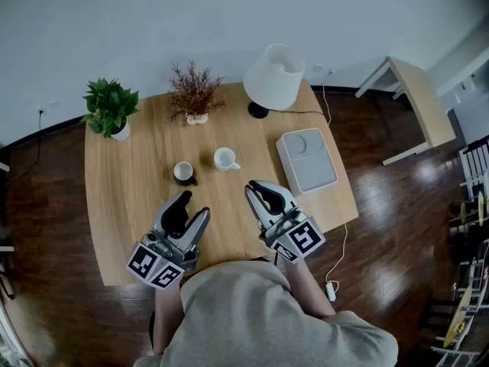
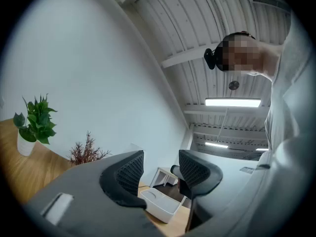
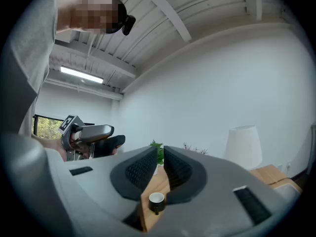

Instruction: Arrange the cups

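I find the table (image 1: 221,212) bare short of the dark cup (image 1: 183,172) and white cup (image 1: 225,158); a grey tray (image 1: 307,160) walls the right.

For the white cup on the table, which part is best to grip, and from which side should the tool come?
Probably the near wall of the white cup: one jaw inside the open mouth, one outside, with the right tool coming from the person's side. It stands upright, its handle sticks out to the right, and the dark cup stands close on its left.
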### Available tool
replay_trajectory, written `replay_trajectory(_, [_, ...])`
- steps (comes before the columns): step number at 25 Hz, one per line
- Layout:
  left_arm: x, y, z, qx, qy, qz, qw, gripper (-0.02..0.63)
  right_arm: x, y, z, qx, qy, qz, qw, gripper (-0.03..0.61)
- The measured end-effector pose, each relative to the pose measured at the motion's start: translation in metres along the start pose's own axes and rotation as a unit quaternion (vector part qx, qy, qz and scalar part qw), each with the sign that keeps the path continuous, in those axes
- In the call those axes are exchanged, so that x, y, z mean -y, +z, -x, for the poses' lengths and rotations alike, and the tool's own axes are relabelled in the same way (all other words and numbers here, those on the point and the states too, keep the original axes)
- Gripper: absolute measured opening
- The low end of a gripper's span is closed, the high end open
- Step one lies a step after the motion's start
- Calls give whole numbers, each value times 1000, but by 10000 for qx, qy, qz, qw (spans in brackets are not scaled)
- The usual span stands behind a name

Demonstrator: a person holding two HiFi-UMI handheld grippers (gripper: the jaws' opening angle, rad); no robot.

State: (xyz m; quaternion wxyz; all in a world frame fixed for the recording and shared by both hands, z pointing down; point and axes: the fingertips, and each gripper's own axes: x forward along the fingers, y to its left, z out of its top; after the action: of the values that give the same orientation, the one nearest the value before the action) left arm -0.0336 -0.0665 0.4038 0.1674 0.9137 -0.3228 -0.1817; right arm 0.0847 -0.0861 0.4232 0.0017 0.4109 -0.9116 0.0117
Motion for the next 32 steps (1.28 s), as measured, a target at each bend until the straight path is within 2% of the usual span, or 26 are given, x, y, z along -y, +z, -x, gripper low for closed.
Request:
replay_trajectory(9, [0, -2, -2, -34, -3, -10, 10000, 218, 5, -16, -2, -164, -33, -26, 9999, 35])
replay_trajectory(14, [-2, -7, -3, -109, 16, 27, 9999, 218, 17, -38, -3, -489, -199, 32, 9986, 35])
replay_trajectory(16, [-4, -10, -3, -143, 25, 44, 9999, 218, 23, -53, -4, -696, -254, 32, 9972, 68])
replay_trajectory(22, [-9, -20, 1, -229, 103, 139, 9996, 218, 35, -99, -4, -1317, -348, -170, 9905, 83])
replay_trajectory(27, [-13, -23, 2, -255, 162, 167, 9994, 218, 33, -111, -7, -1504, -310, -131, 9881, 170])
replay_trajectory(30, [-13, -24, 2, -261, 174, 168, 9994, 218, 30, -104, -7, -1384, -219, -103, 9901, 168])
replay_trajectory(32, [-14, -25, 2, -267, 179, 167, 9993, 218, 30, -100, -6, -1252, -175, -166, 9918, 97])
